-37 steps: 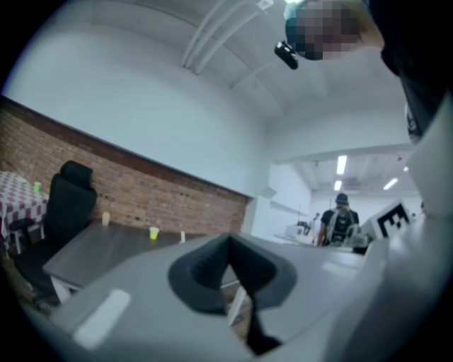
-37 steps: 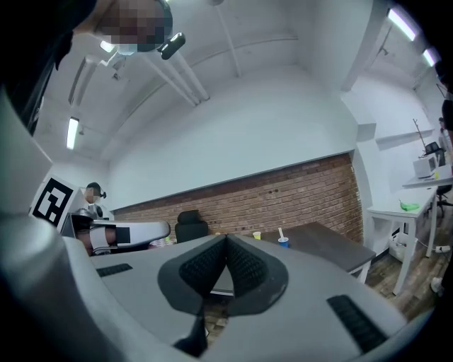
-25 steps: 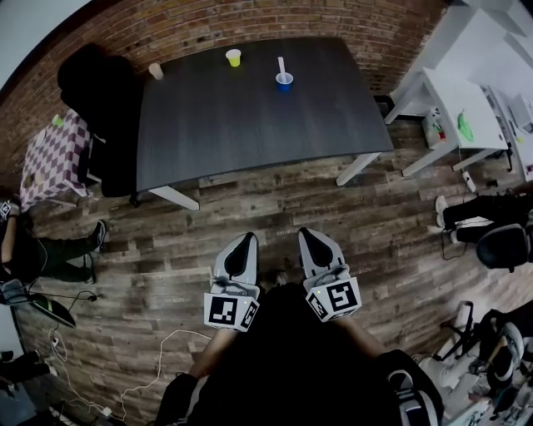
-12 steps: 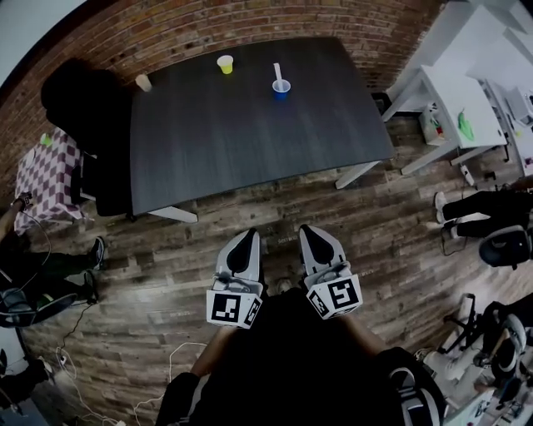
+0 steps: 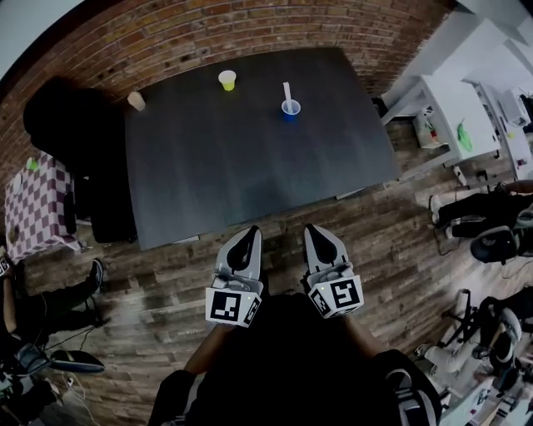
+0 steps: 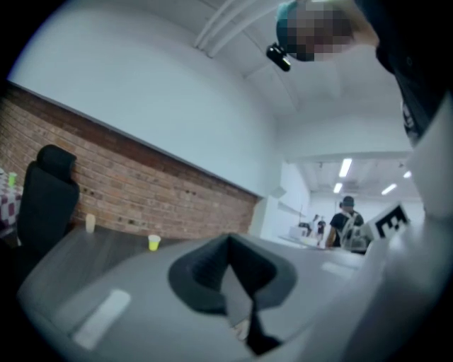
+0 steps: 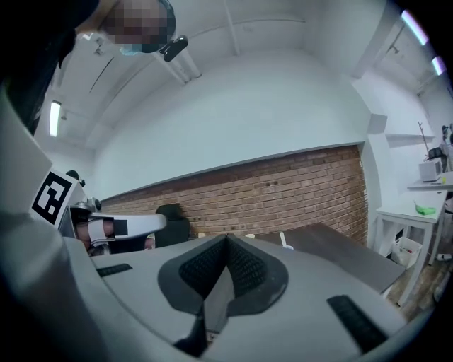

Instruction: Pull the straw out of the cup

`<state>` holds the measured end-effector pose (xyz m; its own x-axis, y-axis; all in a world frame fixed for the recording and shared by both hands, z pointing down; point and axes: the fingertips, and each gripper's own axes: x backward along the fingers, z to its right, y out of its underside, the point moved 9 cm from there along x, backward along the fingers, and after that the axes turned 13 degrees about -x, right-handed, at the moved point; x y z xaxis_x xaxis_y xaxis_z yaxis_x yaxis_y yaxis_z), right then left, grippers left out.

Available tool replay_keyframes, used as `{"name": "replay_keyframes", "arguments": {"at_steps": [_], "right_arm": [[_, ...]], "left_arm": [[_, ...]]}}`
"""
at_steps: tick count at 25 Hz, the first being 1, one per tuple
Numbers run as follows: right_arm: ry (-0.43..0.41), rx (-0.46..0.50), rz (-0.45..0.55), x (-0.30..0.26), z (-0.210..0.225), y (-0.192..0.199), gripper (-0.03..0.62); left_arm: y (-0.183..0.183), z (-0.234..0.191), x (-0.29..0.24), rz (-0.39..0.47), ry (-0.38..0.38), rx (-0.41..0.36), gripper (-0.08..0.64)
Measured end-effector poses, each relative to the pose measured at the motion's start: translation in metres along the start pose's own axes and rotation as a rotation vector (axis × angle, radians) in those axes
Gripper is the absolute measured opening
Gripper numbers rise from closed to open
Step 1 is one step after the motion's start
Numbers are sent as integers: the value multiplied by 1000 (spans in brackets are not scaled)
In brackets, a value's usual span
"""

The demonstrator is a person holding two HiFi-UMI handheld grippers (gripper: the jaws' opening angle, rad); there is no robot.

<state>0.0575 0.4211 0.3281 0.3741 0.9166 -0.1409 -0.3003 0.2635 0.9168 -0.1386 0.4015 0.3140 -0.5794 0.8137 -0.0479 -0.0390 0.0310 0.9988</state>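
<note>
Wood plank floor [image 5: 400, 241] is taking up the lower half of the head view, with a brick wall [image 5: 250, 25] running along the top. Dark table [image 5: 250, 166] is standing against that wall, by far the biggest item. Black chair [image 5: 71, 125] is sitting at its left end, a checkered cloth table [image 5: 33, 208] is standing further left, and white desks [image 5: 454, 104] are standing off to the right.

Left gripper [image 5: 247, 237] and right gripper [image 5: 315, 235] are hanging side by side over the floor just short of the table's near edge, well apart from everything on it. Their own views are showing both sets of jaws pressed together with nothing between them.

Three cups are standing upright along the far side of the table. Blue cup [image 5: 291, 109] is sitting right of centre and holding the white straw [image 5: 286, 90], which is sticking up out of the rim and leaning slightly. Yellow cup [image 5: 226, 80] is standing to its left, nearer the wall, inside too small to read. Tan cup [image 5: 136, 101] is sitting by the far left corner, contents not readable either
</note>
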Motion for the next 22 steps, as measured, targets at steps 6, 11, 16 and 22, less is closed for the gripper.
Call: {"name": "replay_keyframes", "arguments": {"at_steps": [6,11,16,22], "right_arm": [[57,-9,18,-57,-13,-6,6],[80,-1,36,-88,-17,-10,6],[84,-6,48,-108,-14,-18,5],[64,-8,45,-131,9,-26,5]], "left_arm": [[2,-61,-28,1,56,-6,5],[2,-91,-41,10,66,6,5],[4,-100,-56,8,78,24,5],[3,-100,-83,6,55,22,5]]}}
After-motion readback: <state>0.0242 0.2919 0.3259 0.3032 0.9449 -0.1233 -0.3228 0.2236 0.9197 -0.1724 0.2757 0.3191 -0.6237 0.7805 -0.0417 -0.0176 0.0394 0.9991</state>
